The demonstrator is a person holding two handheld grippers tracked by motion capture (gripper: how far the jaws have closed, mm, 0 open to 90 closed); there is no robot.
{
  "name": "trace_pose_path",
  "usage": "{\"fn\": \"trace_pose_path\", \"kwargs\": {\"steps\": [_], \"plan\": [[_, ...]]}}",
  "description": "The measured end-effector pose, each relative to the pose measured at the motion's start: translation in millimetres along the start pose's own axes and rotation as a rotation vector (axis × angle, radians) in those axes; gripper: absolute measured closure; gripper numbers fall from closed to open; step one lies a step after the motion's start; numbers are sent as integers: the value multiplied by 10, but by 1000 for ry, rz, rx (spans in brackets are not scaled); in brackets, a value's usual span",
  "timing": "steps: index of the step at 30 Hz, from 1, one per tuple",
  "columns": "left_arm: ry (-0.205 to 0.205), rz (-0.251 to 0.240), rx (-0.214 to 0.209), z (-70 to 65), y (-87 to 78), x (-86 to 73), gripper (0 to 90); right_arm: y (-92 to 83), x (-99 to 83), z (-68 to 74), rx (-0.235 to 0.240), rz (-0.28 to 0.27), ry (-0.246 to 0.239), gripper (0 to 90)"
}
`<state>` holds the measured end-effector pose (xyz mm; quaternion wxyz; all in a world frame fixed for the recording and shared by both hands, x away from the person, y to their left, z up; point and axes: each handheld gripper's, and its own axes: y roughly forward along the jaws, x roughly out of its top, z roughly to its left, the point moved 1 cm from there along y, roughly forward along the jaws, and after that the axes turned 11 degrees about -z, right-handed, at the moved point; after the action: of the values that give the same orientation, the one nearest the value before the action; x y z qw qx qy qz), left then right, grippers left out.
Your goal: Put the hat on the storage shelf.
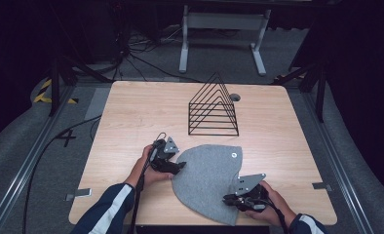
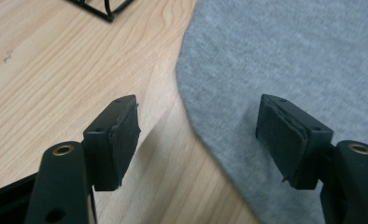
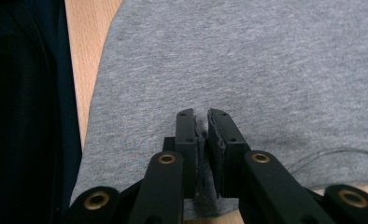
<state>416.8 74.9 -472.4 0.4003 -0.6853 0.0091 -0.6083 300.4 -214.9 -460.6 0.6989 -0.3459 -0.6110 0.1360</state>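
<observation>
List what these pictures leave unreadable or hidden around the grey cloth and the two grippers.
- The mark on the small round tag of the grey cloth: too small in the high view.
- The cloth's near edge: cut off by the frame bottom in the right gripper view, behind the right gripper.
- How many layers that gripper pinches: hidden between its fingers.
- Whether the open left gripper touches the cloth or hovers: cannot tell.
</observation>
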Motion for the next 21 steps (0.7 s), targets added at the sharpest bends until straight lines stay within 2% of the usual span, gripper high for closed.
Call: {"fn": "trace_pose_path", "kwargs": {"steps": [2, 4, 7, 9, 10, 11, 12, 14, 16, 17, 18, 20, 21], "plan": [[6, -11, 3, -10, -14, 18, 311, 18, 18, 13, -8, 4, -7, 797], [1, -38, -19, -63, -86, 56, 313, 25, 48, 10, -21, 5, -28, 763], [2, -77, -46, -185, -225, 110, 313, -67, 102, -122, -48, -64, 7, 753], [14, -88, -68, -287, -284, 126, 312, -132, 135, -255, -95, -102, 15, 754], [28, -88, -92, -396, -311, 135, 312, -162, 155, -326, -123, -110, 14, 757], [28, -88, -92, -396, -311, 135, 312, -197, 183, -439, -164, -121, 13, 762], [48, -88, -110, -492, -314, 141, 312, -197, 183, -439, -164, -121, 13, 762], [76, -73, -155, -657, -292, 142, 317, -226, 202, -625, -211, -128, 19, 769], [106, -59, -184, -790, -257, 140, 329, -214, 190, -879, -257, -126, 56, 775], [120, -54, -198, -842, -242, 142, 329, -214, 190, -879, -257, -126, 56, 775], [123, -63, -225, -929, -210, 141, 334, -199, 186, -938, -273, -119, 59, 776], [127, -55, -274, -1072, -161, 139, 382, -95, 175, -1145, -313, -82, 64, 782], [148, -50, -291, -1152, -128, 138, 382, -95, 175, -1145, -313, -82, 64, 782]]}}
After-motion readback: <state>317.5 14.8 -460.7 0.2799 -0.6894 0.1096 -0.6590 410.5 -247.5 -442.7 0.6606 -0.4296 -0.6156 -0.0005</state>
